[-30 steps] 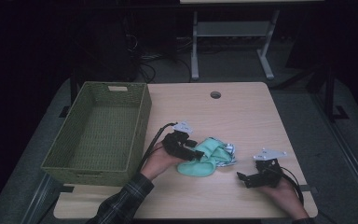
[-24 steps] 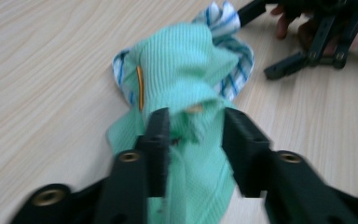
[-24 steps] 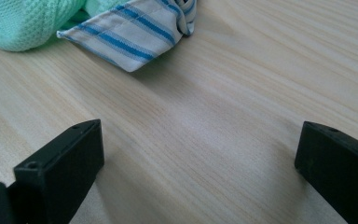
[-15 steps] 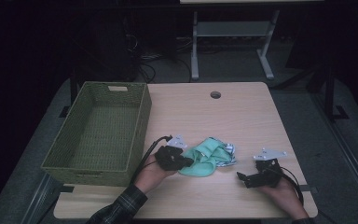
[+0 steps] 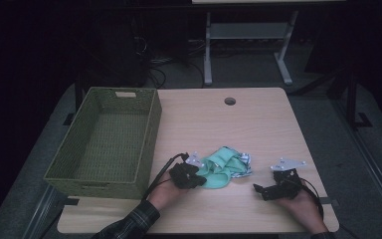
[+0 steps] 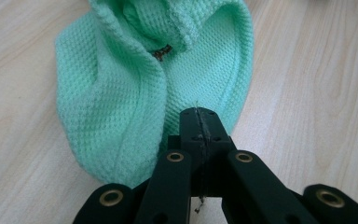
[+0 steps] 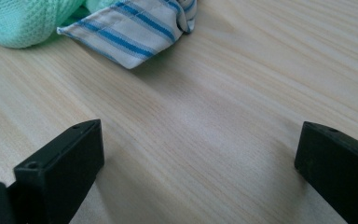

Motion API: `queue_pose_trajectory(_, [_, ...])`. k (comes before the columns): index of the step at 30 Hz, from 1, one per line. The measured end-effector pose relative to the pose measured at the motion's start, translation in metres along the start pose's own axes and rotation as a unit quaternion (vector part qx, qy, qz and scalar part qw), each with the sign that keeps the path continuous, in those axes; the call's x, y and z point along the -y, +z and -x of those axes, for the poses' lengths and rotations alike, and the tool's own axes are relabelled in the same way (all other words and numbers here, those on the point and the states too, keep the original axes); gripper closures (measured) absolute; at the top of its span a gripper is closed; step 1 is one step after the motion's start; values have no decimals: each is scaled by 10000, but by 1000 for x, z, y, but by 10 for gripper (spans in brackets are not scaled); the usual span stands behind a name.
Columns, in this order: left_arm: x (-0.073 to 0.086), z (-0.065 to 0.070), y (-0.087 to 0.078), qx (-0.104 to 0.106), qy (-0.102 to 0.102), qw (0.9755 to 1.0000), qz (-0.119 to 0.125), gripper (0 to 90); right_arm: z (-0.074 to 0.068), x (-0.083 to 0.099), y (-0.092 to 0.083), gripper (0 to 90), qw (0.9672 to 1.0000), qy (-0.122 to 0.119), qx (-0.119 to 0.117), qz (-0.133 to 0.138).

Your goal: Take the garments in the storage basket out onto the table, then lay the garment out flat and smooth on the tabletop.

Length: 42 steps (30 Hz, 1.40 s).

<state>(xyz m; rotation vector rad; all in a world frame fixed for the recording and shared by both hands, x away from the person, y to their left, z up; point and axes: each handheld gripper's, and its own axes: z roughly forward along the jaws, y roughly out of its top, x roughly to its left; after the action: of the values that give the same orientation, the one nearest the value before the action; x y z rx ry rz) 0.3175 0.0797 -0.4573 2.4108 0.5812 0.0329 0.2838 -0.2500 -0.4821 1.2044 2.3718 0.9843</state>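
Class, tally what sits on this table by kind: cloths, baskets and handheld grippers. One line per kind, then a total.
Cloths: 2, a mint green waffle cloth and a blue-striped white cloth
Baskets: 1, the green woven basket
Grippers: 2, left gripper and right gripper
Total: 5

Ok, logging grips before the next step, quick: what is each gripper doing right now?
Left gripper: shut at the edge of the green cloth; whether it pinches fabric cannot be told.
Right gripper: open, holding nothing, over bare table.
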Motion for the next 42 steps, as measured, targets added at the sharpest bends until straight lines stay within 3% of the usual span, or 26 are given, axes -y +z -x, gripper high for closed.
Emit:
queue_pose_trajectory(5, [0, 1, 1, -9, -52, 10000, 7, 894, 0, -3, -5, 131, 10000, -10, -20, -83])
queue_pose_trajectory(12, [-1, -2, 0, 59, -64, 9999, -57, 894, -5, -14, -12, 321, 9994, 27, -297, 176])
queue_pose_trajectory(19, [-2, -1, 1, 38, -129, 9999, -37, 894, -10, -21, -6, 397, 9982, 7, -579, 166])
queue_pose_trajectory(32, [-1, -3, 1, 146, -209, 9997, -13, 894, -12, -30, 6, 526, 9965, 9, -811, 201])
queue_pose_trajectory(39, [-2, -4, 1, 140, -148, 9998, -76, 894, -11, -36, 12, 826, 9959, -111, -872, 200])
queue_pose_trajectory(42, [-2, -3, 1, 132, -133, 9998, -85, 895, -9, -40, 11, 867, 9960, -138, -862, 208])
